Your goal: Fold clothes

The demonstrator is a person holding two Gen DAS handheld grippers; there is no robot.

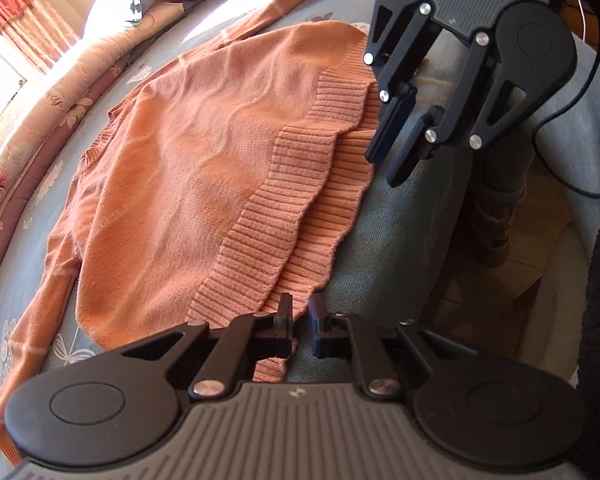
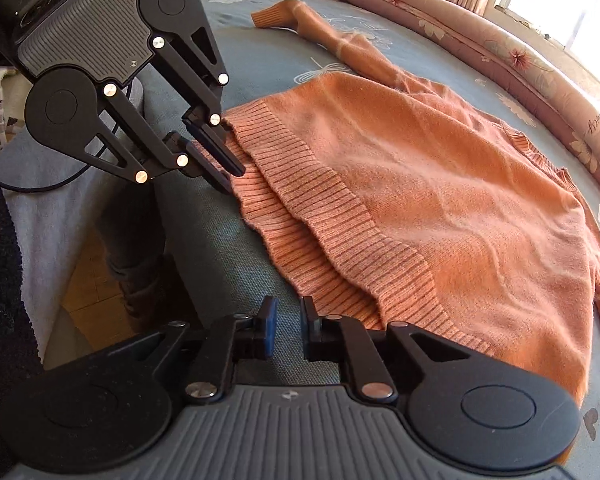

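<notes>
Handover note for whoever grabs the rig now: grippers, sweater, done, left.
Left gripper: jaws slightly apart at the ribbed hem, at its corner nearest that camera; whether it pinches fabric cannot be told.
Right gripper: open, just off the hem's other corner, holding nothing.
Orange sweater: flat on the blue bed cover, hem at the near bed edge, its two layers slightly offset. One sleeve stretches out away from the body; the other lies along the body's side.
Done: sweater laid out, no fold visible.
Left: grip both hem corners, fold sleeves in, fold the body.
</notes>
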